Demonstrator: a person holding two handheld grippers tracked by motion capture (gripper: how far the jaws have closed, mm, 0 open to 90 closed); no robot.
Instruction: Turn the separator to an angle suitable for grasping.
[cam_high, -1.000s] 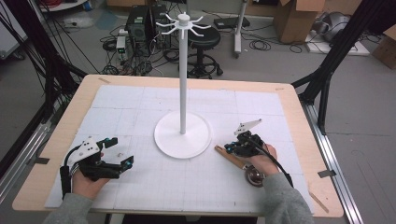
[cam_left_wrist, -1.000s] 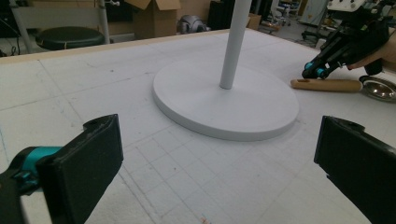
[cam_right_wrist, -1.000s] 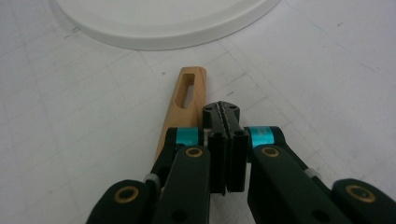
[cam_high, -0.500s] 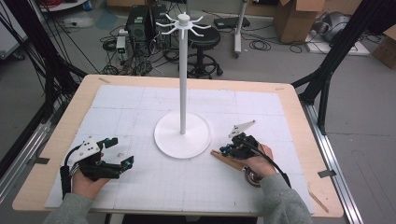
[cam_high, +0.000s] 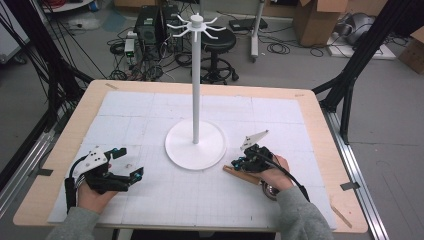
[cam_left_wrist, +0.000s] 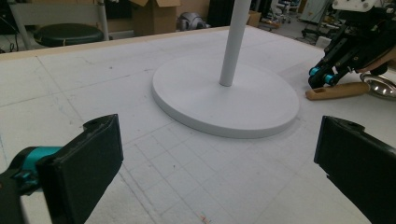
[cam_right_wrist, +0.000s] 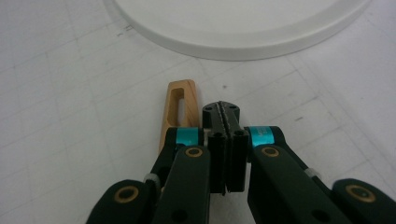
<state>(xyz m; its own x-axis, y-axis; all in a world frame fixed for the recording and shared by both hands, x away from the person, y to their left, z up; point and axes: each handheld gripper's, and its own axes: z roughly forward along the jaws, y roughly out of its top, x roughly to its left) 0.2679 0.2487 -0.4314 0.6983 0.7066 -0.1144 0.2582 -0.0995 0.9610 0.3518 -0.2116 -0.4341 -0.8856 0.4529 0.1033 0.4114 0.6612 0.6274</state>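
Black tongs with teal collars, brass rivets; grey sleeves.

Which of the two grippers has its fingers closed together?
The right gripper, beside the wooden handle: its fingers meet flat with no gap and hold nothing. The left gripper has its fingers spread wide apart.

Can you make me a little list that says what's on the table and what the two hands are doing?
table: white gridded mat on a wooden top
middle: white stand with a round base, tall pole and hooks on top
left tool: jaws wide open, nothing between them, resting on the mat
right tool: jaws shut together, empty
ladle: wooden handle with a slot, lying on the mat just beside the right tool, metal bowl at its far end
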